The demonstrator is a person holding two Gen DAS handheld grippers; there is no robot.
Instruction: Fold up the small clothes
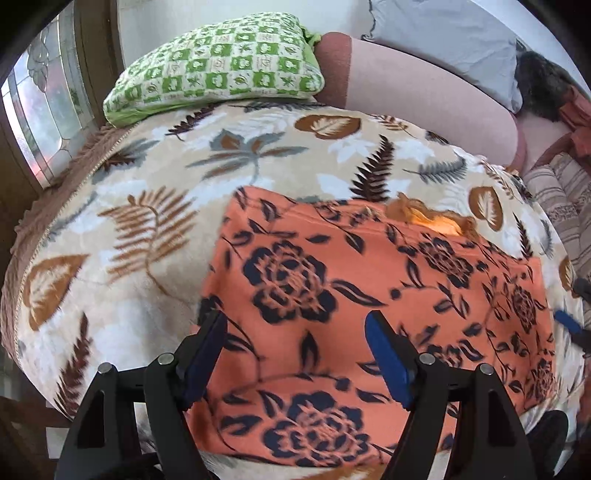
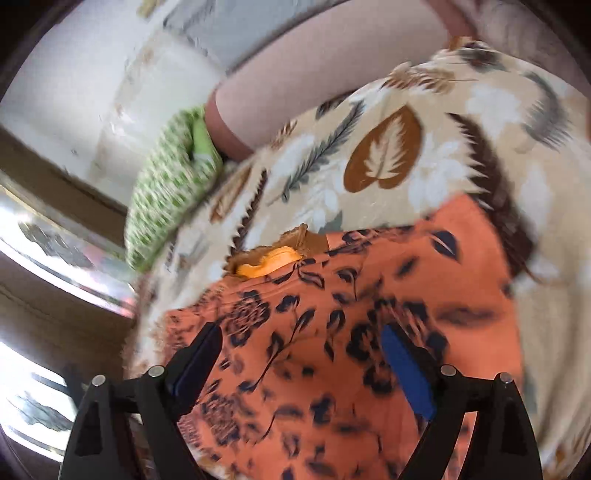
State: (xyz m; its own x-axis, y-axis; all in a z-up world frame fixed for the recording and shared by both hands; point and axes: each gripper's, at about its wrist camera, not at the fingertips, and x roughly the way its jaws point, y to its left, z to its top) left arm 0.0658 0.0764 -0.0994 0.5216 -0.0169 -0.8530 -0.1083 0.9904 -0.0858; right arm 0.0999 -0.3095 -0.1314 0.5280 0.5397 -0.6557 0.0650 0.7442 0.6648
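An orange garment with dark navy flowers (image 1: 332, 295) lies flat on a leaf-patterned blanket (image 1: 147, 206), folded into a rough rectangle. A frilly yellow-brown trim (image 1: 436, 218) shows at its far edge. My left gripper (image 1: 295, 332) is open and empty, its blue-padded fingers hovering over the garment's near left part. My right gripper (image 2: 303, 347) is open and empty over the same garment (image 2: 332, 332), with the trim (image 2: 273, 258) ahead of it. The right gripper's blue tip (image 1: 569, 321) shows at the right edge of the left wrist view.
A green checked pillow (image 1: 221, 66) lies at the blanket's far left, also in the right wrist view (image 2: 166, 192). A pink bolster (image 1: 424, 99) and grey pillow (image 1: 443, 33) lie behind. A window (image 1: 40, 110) is left. Striped fabric (image 1: 561, 192) lies at right.
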